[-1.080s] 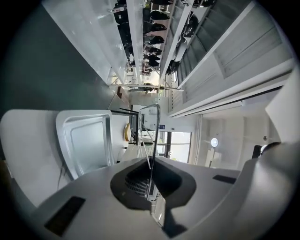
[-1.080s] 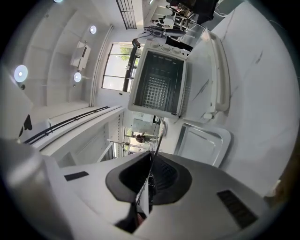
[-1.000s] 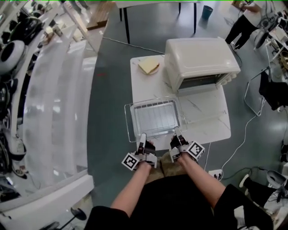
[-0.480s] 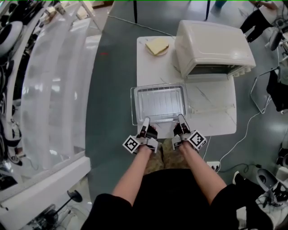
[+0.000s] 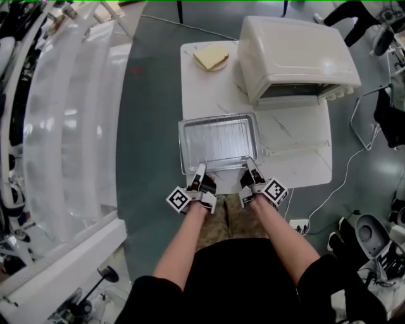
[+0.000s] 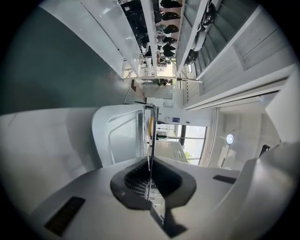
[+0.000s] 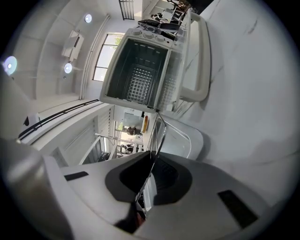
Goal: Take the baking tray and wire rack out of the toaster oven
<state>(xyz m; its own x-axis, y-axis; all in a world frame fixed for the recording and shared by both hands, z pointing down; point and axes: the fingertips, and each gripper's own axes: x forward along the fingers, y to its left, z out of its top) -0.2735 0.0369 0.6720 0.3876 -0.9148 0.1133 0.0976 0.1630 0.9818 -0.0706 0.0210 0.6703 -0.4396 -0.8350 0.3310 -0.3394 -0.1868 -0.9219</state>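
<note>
A metal baking tray with a wire rack lying in it sits low over the near left part of the white table. My left gripper is shut on the tray's near rim at the left, and my right gripper is shut on the same rim at the right. In the left gripper view the rim runs edge-on between the shut jaws. The right gripper view shows the rim and a rack wire pinched the same way. The cream toaster oven stands behind with its door down and its cavity bare.
A slice of bread on a small plate lies at the table's far left corner. A white cable trails over the grey floor to the right. A person stands at the far right, and a long white counter runs along the left.
Both grippers have sunk toward the table with the tray and rack held between them. The grip on the near rim has stayed the same.
</note>
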